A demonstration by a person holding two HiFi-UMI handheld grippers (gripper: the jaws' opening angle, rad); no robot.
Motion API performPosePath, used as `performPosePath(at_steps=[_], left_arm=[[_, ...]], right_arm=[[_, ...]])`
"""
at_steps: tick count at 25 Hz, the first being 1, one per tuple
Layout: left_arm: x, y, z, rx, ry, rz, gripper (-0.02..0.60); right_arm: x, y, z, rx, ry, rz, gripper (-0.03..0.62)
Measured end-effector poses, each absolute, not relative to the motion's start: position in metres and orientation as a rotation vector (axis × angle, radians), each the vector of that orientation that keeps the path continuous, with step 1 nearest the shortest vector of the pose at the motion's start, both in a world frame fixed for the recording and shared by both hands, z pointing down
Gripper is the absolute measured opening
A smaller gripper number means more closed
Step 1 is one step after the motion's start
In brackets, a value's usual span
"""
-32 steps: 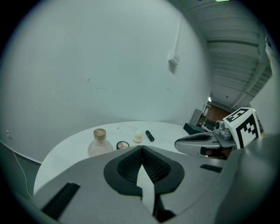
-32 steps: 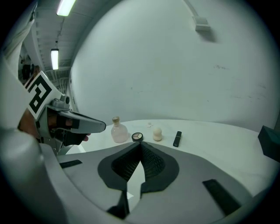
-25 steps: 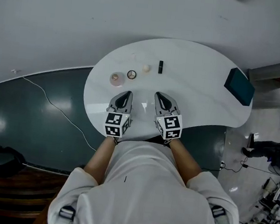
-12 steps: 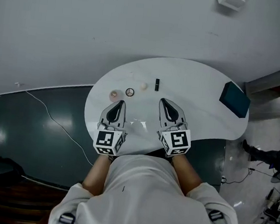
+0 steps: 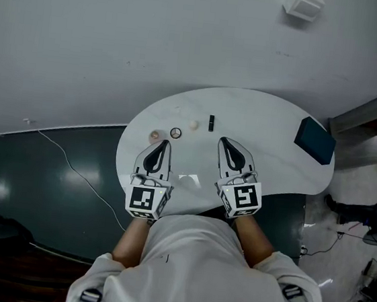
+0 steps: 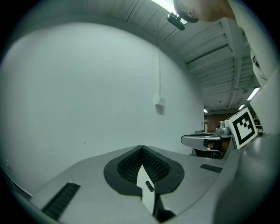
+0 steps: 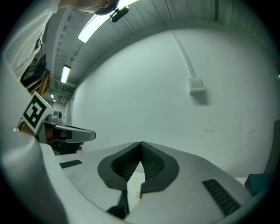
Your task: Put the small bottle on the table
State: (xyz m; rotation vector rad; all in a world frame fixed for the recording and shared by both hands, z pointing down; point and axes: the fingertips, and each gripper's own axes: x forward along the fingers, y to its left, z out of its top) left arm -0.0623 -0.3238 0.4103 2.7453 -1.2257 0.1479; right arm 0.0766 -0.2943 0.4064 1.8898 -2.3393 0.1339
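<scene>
Left gripper (image 6: 141, 148) and right gripper (image 7: 141, 144): jaws closed on nothing, over the white kidney-shaped table (image 5: 273, 116). The small dark bottle (image 5: 211, 122) stands on it at 11 o'clock from the right gripper, too small to make out in detail. At its 9 o'clock lie a pale ball (image 5: 193, 124), a dark ring (image 5: 175, 132) and a pinkish disc (image 5: 154, 136). A teal box (image 5: 315, 140) sits at 3 o'clock.

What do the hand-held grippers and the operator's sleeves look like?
The left hand-held gripper and right hand-held gripper match: grey shells, black ribbed pads tapering to a point, a white cube with black square markers at the rear. No cables visible. The person wears a white short-sleeved shirt.
</scene>
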Motion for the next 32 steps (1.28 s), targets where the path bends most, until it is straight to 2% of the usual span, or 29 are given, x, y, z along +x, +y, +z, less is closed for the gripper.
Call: performPosePath(at_steps=[32], left_arm=[[-0.069,-0.328,0.419,2.707,-1.279,0.157,0.012]], right_arm=[[0.069,-0.299,0.414,1.826,-2.352,0.143,-0.003]])
